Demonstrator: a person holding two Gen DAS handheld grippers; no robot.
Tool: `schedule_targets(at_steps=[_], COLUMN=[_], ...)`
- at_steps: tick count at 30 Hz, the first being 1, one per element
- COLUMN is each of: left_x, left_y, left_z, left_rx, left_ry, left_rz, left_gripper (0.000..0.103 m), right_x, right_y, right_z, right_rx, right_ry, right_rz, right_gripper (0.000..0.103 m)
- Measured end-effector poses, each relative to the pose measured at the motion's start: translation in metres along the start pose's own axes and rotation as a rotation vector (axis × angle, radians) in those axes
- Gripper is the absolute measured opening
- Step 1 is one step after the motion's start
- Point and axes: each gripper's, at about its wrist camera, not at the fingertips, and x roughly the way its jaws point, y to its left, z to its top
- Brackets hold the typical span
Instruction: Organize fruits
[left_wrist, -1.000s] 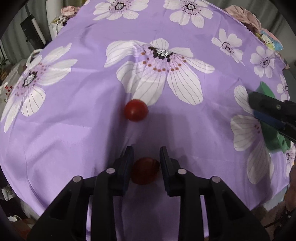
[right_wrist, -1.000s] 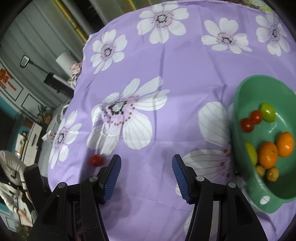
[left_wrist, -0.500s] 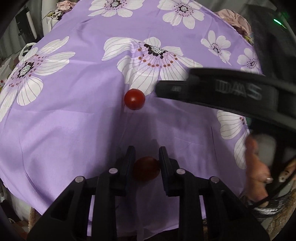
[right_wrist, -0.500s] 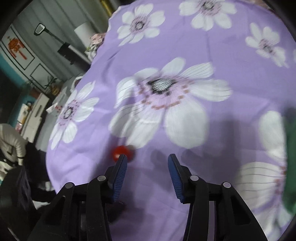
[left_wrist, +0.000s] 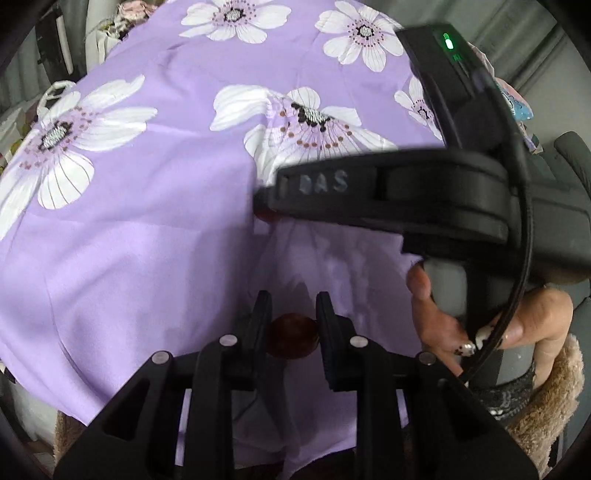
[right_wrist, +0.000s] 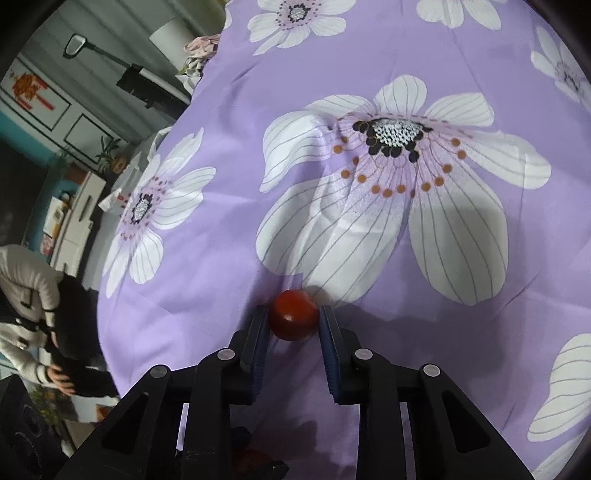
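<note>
Right wrist view: right gripper has just closed on a cherry tomato mid-tablecloth, beside a big printed flower. Left gripper clamps 2nd tomato near cloth's near edge. Both fruits now secured; bowl transfer likely next.

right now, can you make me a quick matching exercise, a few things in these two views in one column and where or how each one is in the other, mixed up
Things:
1. left gripper
2. right gripper
3. tablecloth
4. green light

States:
A. purple with white flowers, spread under both tomatoes
B. glowing on the black housing of the right gripper, seen from the left wrist view
C. shut on the darker tomato, black pads
D. shut on the brighter red tomato, blue pads, beside a big flower's petals

Pairs: 1-C, 2-D, 3-A, 4-B
</note>
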Motion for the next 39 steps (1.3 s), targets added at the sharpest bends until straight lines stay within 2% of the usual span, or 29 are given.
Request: schedule_targets(at_steps=[5,12,14,16,20,24,33,36,39], left_x=[-0.002,0.006,0.013,0.014,0.022,0.026,0.042,0.044,0.047], left_y=[-0.009,-0.026,-0.031,-0.035,-0.042,-0.044,-0.051,-0.050,-0.047], left_z=[0.004,0.014,0.020,0.019,0.022,0.020,0.019,0.021,0.022], left_rx=[0.010,0.037,0.030,0.032,0.035,0.037,0.041,0.032,0.006], left_ry=[-0.022,-0.043,-0.038,-0.043,-0.043,-0.026,0.005,0.013,0.028], left_rz=[-0.009,0.000,-0.003,0.006,0.033,0.061,0.075,0.066,0.035], left_gripper=[0.024,0.024,0.024,0.024,0.024,0.024,0.025,0.025,0.025], right_x=[-0.019,-0.058,-0.068,-0.071,-0.071,-0.063,-0.057,-0.054,-0.054], right_y=[-0.015,-0.036,-0.037,-0.038,-0.050,-0.062,-0.073,-0.075,-0.081], right_z=[-0.006,-0.024,-0.034,-0.037,-0.037,-0.038,-0.039,-0.038,-0.034], right_rx=[0.028,0.042,0.006,-0.014,0.002,0.032,0.077,0.087,0.124], right_ry=[-0.029,-0.101,-0.156,-0.159,-0.131,-0.091,-0.061,-0.053,-0.049], right_rz=[-0.055,-0.194,-0.280,-0.327,-0.293,-0.294,-0.249,-0.229,-0.166], right_gripper=[0.029,0.029,0.029,0.029,0.029,0.029,0.029,0.029,0.029])
